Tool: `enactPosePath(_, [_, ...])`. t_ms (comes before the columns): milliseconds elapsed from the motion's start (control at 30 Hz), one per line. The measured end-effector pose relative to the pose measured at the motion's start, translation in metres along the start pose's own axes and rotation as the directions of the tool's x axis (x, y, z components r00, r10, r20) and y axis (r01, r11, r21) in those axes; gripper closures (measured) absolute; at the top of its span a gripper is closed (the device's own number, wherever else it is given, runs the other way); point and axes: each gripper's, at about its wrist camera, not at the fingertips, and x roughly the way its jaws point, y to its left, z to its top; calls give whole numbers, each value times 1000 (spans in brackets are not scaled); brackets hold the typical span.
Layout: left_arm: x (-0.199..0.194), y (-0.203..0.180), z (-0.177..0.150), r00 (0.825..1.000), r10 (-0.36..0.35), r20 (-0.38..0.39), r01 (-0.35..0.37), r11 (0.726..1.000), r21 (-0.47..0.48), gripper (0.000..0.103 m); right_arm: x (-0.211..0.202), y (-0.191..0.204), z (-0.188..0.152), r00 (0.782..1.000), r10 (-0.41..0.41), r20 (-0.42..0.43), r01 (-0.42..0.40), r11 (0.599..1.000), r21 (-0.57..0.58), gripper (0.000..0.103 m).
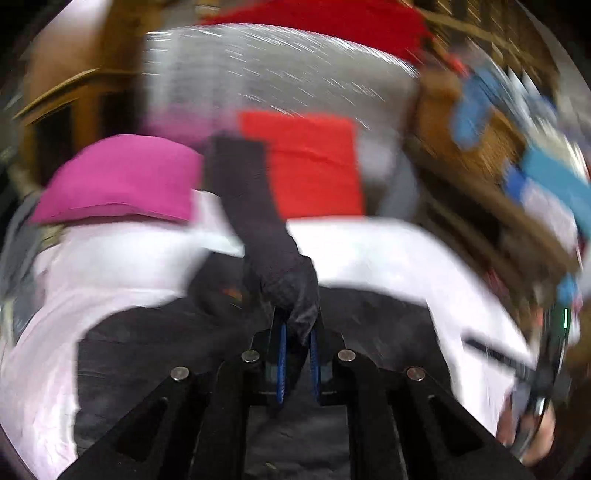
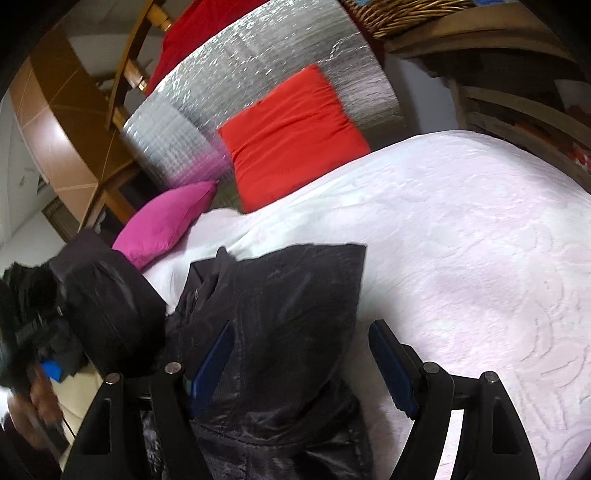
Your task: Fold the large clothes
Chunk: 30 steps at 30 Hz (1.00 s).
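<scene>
We pinch the dark jacket (image 1: pixel 273 254) sleeve in the closed left fingers (image 1: pixel 297 363) to fold it across, while the right fingers (image 2: pixel 303 365) gape empty above its body and must next pin it.

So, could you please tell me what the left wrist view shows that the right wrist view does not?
Only the left wrist view shows the left tongs shut on a dark sleeve-like strip of the dark jacket, lifted off the bed.

Only the right wrist view shows the right tongs open above the jacket's body, and a wicker basket.

Both show the jacket, the white bedspread, the pink cushion and the red cushion.
</scene>
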Motion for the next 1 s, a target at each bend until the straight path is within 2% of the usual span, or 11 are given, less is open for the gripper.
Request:
enactPosePath(33, [6, -12, -5, 999, -17, -27, 18, 999, 27, 82, -1, -4, 2, 1000, 6, 1, -6, 1000, 16, 25])
enactPosePath(100, [10, -23, -17, 996, -65, -63, 67, 997, 43, 60, -1, -10, 4, 1000, 26, -9, -26, 998, 51, 25])
enactPosePath(267, [-12, 5, -22, 995, -99, -3, 99, 995, -9, 44, 4, -14, 4, 997, 70, -40, -66, 993, 93, 25])
enactPosePath(433, [-14, 61, -26, 999, 42, -8, -42, 995, -86, 42, 16, -4, 1, 992, 115, -58, -109, 988, 107, 25])
enactPosePath(533, [-13, 110, -40, 989, 140, -41, -145, 973, -178, 42, 22, 14, -2, 986, 155, -58, -152, 987, 61, 25])
enactPosePath(567, [-12, 130, -47, 980, 189, -68, -199, 956, -216, 42, 24, 23, -3, 986, 155, -57, -153, 988, 33, 25])
enactPosePath(633, [-10, 155, -57, 963, 245, -109, -266, 927, -263, 42, 30, 40, -7, 988, 144, -60, -146, 989, -29, 43])
enactPosePath(733, [-3, 180, -77, 944, 277, -180, -321, 894, -312, 42, 47, 64, -17, 984, 136, -116, -147, 985, -93, 60])
enactPosePath(800, [11, 186, -86, 927, 293, -234, -356, 884, -303, 42, 60, 76, -26, 986, 90, -143, -110, 983, -144, 60])
enactPosePath(900, [27, 193, -106, 911, 291, -291, -373, 883, -284, 42, 90, 75, -43, 970, -14, -241, -30, 984, -175, 62])
enactPosePath(1000, [30, 196, -112, 910, 299, -286, -374, 890, -259, 40, 95, 71, -44, 967, -31, -251, -15, 984, -178, 68])
